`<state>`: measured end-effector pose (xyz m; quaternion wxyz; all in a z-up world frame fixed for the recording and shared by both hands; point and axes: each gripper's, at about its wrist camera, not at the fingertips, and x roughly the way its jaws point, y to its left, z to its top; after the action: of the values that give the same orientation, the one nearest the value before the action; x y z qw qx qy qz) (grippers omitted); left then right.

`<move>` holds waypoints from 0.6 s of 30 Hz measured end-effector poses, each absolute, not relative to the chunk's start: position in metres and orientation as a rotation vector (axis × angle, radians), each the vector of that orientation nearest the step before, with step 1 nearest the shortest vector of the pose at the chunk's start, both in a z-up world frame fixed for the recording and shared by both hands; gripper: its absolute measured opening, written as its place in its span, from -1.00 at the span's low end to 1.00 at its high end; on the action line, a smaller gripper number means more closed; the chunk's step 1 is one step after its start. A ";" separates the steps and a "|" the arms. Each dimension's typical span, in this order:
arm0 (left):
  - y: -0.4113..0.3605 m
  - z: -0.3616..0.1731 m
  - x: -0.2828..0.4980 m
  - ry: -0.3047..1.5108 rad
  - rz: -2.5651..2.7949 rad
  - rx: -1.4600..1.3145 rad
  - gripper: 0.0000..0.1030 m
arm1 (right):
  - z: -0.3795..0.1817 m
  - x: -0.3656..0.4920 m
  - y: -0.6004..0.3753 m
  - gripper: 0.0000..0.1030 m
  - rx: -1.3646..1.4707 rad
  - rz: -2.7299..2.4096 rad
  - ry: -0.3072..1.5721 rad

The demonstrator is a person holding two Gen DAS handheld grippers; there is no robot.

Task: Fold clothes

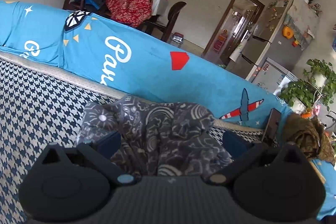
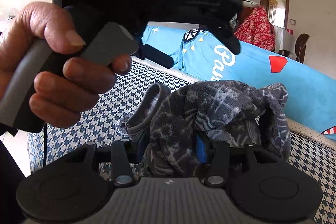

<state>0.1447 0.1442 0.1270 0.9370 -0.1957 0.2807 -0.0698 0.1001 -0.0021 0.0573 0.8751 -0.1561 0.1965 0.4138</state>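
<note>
While the grey patterned fleece garment [image 1: 159,131] lies bunched on the houndstooth seat cushion [image 1: 37,98], I hold my left gripper [image 1: 170,140] over its near edge with the fingers spread wide apart, the cloth running between them but not pinched. My right gripper [image 2: 174,146] has its fingers drawn close together and clamped on a thick fold of the same garment [image 2: 210,102], which rises crumpled just beyond the tips. In the right wrist view, my left hand [image 2: 48,64] wraps the handle of the left gripper on the near left, above the cushion. Behind the garment, the blue printed cover [image 1: 147,62] drapes the sofa back, and a brown crumpled cloth [image 1: 308,135] sits far right.
</note>
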 end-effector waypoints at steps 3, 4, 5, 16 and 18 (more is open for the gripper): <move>0.137 0.127 0.144 0.584 -0.190 -0.359 1.00 | 0.054 0.098 0.004 -0.05 -0.355 0.875 0.395; 0.135 0.127 0.144 0.589 -0.212 -0.342 1.00 | 0.054 0.099 0.006 -0.05 -0.362 0.876 0.391; 0.133 0.126 0.144 0.595 -0.232 -0.325 1.00 | 0.053 0.100 0.008 -0.05 -0.369 0.877 0.387; 0.123 0.097 0.152 0.742 -0.150 -0.131 1.00 | 0.046 0.114 0.013 0.04 -0.413 0.879 0.364; 0.130 0.088 0.158 0.780 -0.121 -0.151 1.00 | 0.045 0.117 0.013 0.06 -0.421 0.876 0.362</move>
<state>0.1578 0.1302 0.0884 0.9203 -0.0733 0.3797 -0.0591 0.1168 0.0126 0.0455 0.8686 -0.2010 0.1728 0.4186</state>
